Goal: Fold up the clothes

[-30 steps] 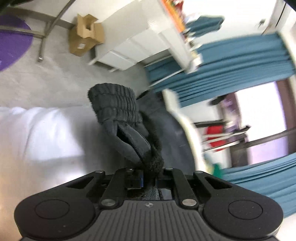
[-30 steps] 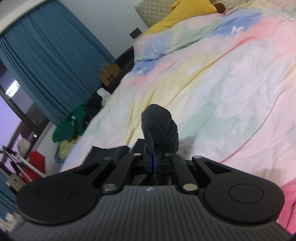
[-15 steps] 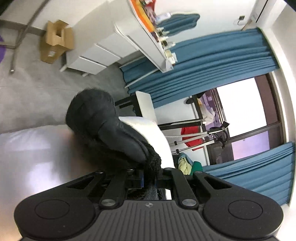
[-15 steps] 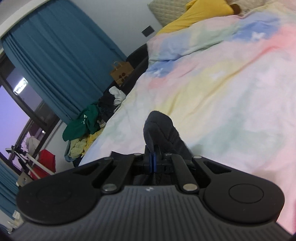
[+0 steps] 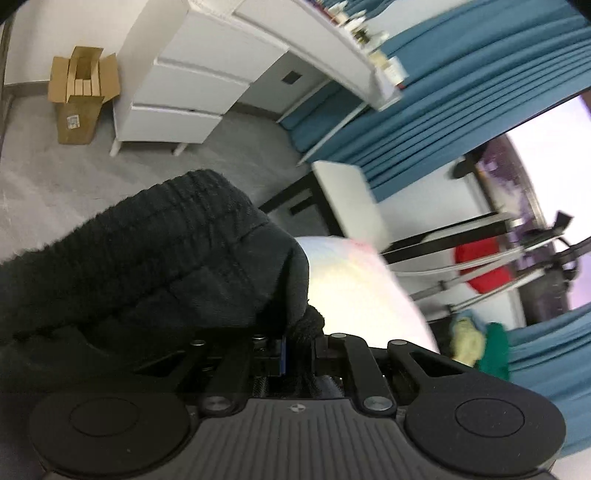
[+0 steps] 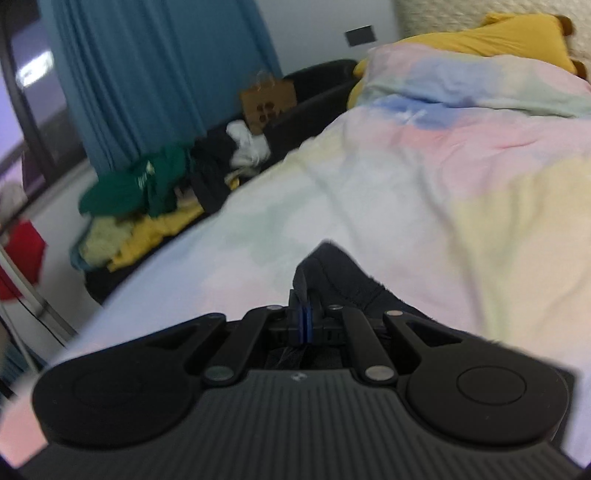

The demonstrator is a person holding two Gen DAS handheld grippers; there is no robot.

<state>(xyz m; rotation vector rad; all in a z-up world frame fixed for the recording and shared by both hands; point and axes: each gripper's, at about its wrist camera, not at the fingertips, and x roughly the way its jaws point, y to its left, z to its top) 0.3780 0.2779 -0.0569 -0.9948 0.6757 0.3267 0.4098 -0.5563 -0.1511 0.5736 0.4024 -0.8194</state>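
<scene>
A black fleece garment (image 5: 155, 258) with a ribbed elastic band fills the left of the left wrist view. My left gripper (image 5: 295, 347) is shut on its edge, and the cloth bunches over the fingers. In the right wrist view my right gripper (image 6: 304, 325) is shut on another dark corner of the garment (image 6: 340, 280), held just above the pastel duvet (image 6: 461, 177) on the bed.
A pile of green, yellow, white and black clothes (image 6: 159, 192) lies beside the bed near blue curtains (image 6: 147, 74). A yellow pillow (image 6: 498, 33) is at the bed head. A white drawer unit (image 5: 184, 92), a cardboard box (image 5: 79, 92) and a drying rack (image 5: 480, 266) stand on the floor.
Both grippers have swung with the garment still gripped. The left view turned from the bed toward the drawers and floor; the right view dropped lower over the duvet toward the clothes pile.
</scene>
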